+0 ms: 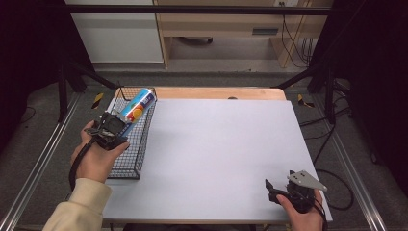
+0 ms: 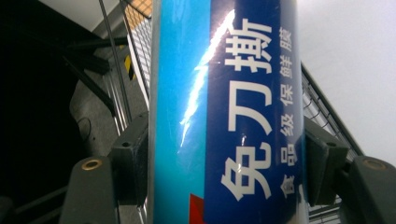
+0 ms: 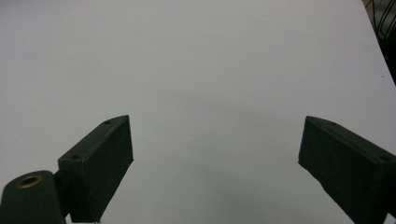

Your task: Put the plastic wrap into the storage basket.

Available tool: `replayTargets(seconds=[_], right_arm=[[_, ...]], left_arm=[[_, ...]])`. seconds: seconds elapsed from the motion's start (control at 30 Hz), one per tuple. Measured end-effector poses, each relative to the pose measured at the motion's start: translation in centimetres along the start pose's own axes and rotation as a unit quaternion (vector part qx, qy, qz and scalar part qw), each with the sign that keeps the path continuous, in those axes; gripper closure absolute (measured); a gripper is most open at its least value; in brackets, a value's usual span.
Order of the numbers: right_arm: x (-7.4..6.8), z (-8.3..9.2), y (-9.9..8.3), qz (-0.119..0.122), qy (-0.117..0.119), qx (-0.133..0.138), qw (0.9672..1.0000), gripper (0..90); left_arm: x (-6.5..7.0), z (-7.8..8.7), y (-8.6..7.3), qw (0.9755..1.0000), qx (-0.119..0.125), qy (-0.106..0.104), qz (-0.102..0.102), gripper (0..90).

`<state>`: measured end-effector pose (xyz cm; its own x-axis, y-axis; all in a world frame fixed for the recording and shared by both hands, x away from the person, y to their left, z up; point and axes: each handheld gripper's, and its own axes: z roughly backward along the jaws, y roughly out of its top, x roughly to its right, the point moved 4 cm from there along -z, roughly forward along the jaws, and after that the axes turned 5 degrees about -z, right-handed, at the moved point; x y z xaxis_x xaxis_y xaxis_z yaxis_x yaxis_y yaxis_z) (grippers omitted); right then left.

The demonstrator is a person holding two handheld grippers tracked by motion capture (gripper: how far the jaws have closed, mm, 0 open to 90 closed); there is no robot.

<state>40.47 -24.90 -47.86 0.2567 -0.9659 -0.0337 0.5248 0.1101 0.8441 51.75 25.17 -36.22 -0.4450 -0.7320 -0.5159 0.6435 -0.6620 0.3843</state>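
A person's left gripper [image 1: 121, 126] pinches a blue cylindrical tube of cling film [image 1: 137, 104] above the black wire basket [image 1: 126, 166] at the table's left edge, both black jaws pressed flat against the tube's opposite sides, as the left gripper view shows, where the tube [image 2: 229, 112] rises between them. The tube's long axis runs away from the person and slightly to the right, its far end tilted up over the basket's rear rim and its near end in the jaws. By its look it is a light, stiff cardboard-style roll wrapped in glossy printed film (a bright glare streak runs down the label), so the surface is likely slippery and the round wall may roll between flat pads; a hold across the diameter, nearer the middle than the end, would probably steady it better, since the grip now sits low and the free length could swing. The right gripper [image 1: 273, 188] rests near the front right corner of the grey table [image 1: 226, 154], its jaws spread wide with nothing between them above the bare surface.
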Motion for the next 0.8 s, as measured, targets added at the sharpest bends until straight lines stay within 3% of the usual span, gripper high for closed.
replayTargets(seconds=[0.33,0.7,0.8], right_arm=[[-0.1,0.0,0.0,-0.005,0.005,-0.003,1.0000,10.6],[-0.1,0.0,0.0,-0.002,0.007,-0.002,1.0000,10.7],[-0.1,-0.1,0.0,-0.002,0.007,-0.003,1.0000,10.7]], left_arm=[[-0.1,-1.2,-0.5,0.9994,-0.033,-0.002,-0.005,31.8],[-0.4,-2.2,-0.9,0.9982,-0.057,-0.010,0.012,31.8],[-0.3,-2.4,-0.9,0.9978,-0.065,-0.008,0.008,31.8]])
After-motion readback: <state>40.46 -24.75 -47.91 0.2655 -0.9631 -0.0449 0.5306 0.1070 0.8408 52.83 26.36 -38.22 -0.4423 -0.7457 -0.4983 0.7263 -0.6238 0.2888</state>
